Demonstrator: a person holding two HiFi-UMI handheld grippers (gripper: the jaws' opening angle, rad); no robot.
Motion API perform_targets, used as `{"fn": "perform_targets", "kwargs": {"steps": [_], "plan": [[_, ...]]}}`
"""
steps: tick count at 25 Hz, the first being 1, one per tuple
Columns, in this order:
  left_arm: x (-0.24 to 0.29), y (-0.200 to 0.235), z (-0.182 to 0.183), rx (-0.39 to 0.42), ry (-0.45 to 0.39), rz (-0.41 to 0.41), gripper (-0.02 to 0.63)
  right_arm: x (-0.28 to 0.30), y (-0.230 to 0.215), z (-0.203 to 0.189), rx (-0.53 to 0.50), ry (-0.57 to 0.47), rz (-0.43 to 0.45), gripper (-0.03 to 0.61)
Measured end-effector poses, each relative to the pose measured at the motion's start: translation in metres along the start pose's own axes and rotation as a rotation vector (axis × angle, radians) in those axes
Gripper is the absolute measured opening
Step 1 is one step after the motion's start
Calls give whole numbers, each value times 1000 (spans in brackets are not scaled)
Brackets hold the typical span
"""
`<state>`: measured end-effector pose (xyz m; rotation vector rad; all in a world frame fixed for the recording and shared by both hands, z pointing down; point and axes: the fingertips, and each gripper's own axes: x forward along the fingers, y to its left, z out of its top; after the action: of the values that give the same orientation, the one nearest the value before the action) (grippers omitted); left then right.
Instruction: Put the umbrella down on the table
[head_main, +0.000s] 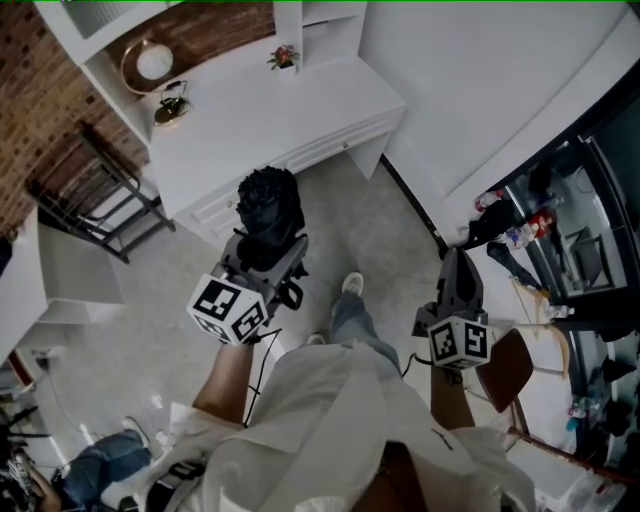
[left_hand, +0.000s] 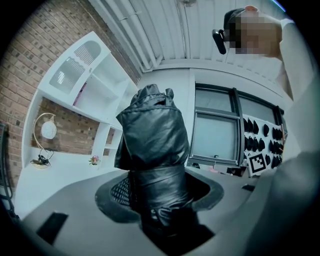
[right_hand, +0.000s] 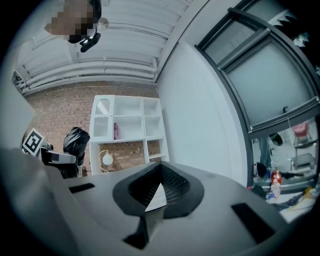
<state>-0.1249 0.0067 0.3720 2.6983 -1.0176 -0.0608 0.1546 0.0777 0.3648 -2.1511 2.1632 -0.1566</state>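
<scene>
Operator wears a white shirt (head_main: 340, 420), blue jeans (head_main: 355, 325) and white shoes (head_main: 352, 284). Left gripper (head_main: 268, 250) and right gripper (head_main: 457, 268): dark grey bodies, black-and-white square markers.

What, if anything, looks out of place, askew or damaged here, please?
Nothing stands out. The folded black umbrella sits straight in the left gripper, and the white table ahead looks orderly.

Umbrella (head_main: 268, 205): black, folded, canopy bunched and creased, band wrapped round lower part. Clamped at lower end between jaws of left tool (head_main: 262, 262); bunched end sticks out past jaws toward tabletop (head_main: 270, 110). Held in air over floor, just short of tabletop edge, not touching. Tabletop: white, against brick wall.
</scene>
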Motion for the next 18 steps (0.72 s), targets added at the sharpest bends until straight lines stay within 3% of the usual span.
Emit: {"fn": "perform_targets", "kwargs": {"steps": [18], "plan": [[238,97,30,-15,23,86,267,254,-92,9,-7,32,127,18]]}}
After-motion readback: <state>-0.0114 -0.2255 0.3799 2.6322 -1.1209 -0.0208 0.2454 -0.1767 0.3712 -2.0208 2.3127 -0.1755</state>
